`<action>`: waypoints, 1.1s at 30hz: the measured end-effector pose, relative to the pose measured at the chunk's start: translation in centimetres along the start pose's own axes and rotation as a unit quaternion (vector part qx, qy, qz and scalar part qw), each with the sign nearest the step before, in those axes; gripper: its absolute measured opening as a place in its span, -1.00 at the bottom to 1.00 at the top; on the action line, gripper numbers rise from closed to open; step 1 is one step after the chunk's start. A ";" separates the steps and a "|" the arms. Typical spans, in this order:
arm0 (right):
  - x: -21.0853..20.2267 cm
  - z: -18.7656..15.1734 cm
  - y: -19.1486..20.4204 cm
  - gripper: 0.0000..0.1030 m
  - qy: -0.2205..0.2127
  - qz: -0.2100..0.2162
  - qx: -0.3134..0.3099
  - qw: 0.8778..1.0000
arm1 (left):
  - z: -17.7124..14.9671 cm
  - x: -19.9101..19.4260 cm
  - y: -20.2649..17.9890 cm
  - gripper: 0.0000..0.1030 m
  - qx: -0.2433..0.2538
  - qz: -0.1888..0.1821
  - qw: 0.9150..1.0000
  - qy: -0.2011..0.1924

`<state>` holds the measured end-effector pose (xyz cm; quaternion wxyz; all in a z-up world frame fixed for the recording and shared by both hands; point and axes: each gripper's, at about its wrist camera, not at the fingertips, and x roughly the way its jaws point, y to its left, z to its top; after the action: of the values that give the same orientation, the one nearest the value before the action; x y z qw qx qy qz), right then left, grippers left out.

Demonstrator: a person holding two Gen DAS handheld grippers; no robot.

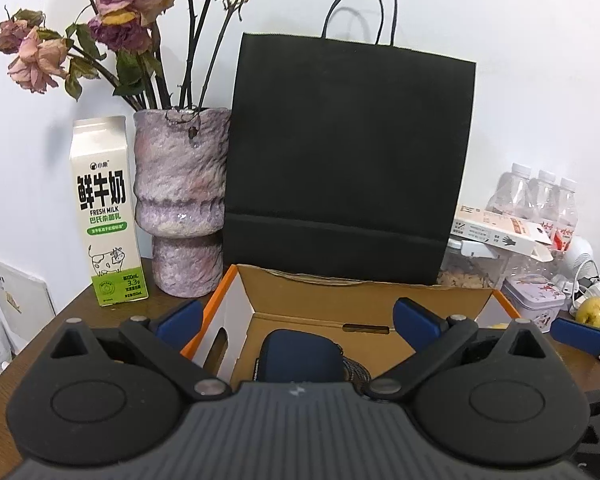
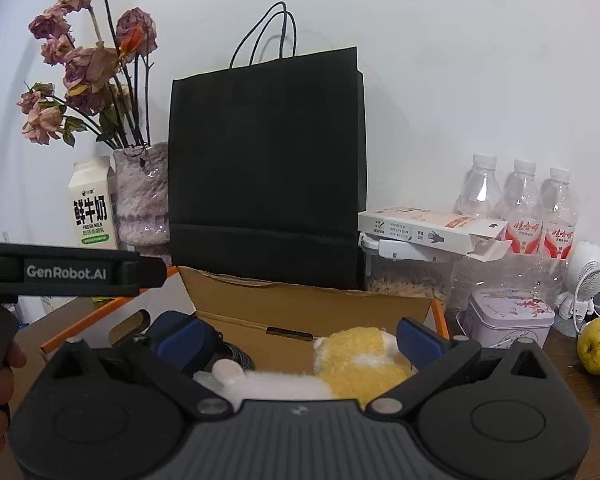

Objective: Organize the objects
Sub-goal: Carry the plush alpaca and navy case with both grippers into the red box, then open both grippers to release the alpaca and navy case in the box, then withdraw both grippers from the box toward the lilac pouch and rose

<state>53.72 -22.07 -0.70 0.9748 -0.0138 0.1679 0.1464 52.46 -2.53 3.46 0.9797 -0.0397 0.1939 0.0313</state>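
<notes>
Hovering over the cardboard box (image 1: 332, 312), both grippers' jaws spread apart, gripping nothing.

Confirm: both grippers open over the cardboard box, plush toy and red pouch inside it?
Not quite. The pouch in the cardboard box is dark blue, not red, as the left wrist view shows. Left gripper and right gripper are open; the plush toy is inside.

We note both wrist views look forward, close and slightly down over the open cardboard box (image 1: 364, 300) (image 2: 312, 300) toward the wall. The left wrist view sits further left; the right wrist view further right. Both share the black paper bag (image 1: 348, 160) (image 2: 268, 176) and vase (image 1: 180, 208) (image 2: 142, 196).
</notes>
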 end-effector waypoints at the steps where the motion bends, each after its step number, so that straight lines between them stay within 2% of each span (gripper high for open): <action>1: -0.1 0.0 0.1 1.00 0.000 -0.001 -0.001 1.000 | 0.0 -0.2 -0.1 1.00 0.002 0.000 1.000 -0.002; 17: -4.8 -0.9 2.1 1.00 -0.003 -0.002 -0.027 1.000 | -1.0 -6.7 1.0 1.00 -0.002 -0.014 1.000 -0.023; 33: -11.2 -3.9 2.8 1.00 0.005 0.006 -0.020 1.000 | -4.8 -12.6 2.4 1.00 0.005 -0.018 1.000 0.000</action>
<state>41.49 -22.81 -0.62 0.9726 -0.0325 0.1696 0.1557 38.88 -1.18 3.70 0.9803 -0.0386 0.1932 0.0125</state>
